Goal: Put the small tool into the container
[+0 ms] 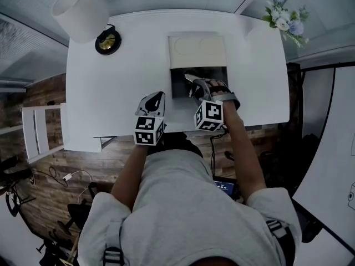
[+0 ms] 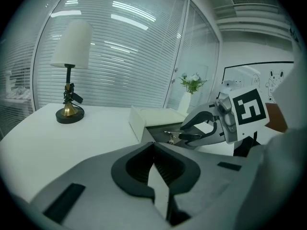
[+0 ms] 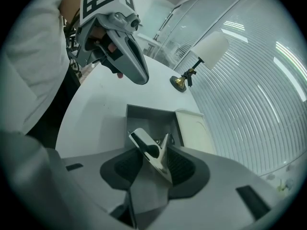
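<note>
Right tongs (image 1: 194,85) hold small tool (image 1: 190,77) above container (image 1: 215,74).

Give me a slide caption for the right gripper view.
Right gripper holds a shiny metal clip-like tool above an open dark grey box.

Bottom end of the metal clip (image 3: 144,145) is buried in the pads of the right gripper (image 3: 151,162). From above, that gripper covers the right side of the box (image 1: 180,85), and the lamp (image 1: 83,13) hides most of its stem under the shade.

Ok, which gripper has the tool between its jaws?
The right gripper: a small metal tool sits between its jaws above the dark container; the left gripper has none.
</note>
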`<state>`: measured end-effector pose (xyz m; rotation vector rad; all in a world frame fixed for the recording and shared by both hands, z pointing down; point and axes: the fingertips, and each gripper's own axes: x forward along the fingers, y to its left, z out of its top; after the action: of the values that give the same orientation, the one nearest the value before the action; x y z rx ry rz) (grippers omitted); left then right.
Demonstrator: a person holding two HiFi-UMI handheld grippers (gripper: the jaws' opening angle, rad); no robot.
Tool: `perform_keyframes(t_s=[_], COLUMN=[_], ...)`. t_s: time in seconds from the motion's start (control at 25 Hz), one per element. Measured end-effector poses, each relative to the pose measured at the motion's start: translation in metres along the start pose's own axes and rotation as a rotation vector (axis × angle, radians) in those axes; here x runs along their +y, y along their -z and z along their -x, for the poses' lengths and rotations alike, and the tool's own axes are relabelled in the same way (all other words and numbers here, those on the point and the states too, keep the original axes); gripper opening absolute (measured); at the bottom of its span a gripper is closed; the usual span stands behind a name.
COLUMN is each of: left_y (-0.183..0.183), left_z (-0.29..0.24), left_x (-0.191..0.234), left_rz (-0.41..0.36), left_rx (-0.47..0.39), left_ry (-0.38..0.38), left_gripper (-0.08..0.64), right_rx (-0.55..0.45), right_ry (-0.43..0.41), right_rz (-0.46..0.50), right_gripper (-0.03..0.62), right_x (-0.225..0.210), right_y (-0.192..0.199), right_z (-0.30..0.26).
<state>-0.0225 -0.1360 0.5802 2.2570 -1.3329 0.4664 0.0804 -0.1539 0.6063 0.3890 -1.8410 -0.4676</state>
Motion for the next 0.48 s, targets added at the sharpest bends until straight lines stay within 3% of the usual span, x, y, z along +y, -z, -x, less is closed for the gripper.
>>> perform_keyframes(t_s=[0.48], left_y=[-0.002], left_z=[0.009], left_x=[0.010], left_rz=[-0.006], left_rx=[0.015], left_ry=[0.011], left_gripper=[0.024], right_rx=[0.028], right_ry=[0.007], right_rz=[-0.094], right_gripper=[0.167], right_x=[-0.008], right_y=[-0.001], right_z=[-0.014])
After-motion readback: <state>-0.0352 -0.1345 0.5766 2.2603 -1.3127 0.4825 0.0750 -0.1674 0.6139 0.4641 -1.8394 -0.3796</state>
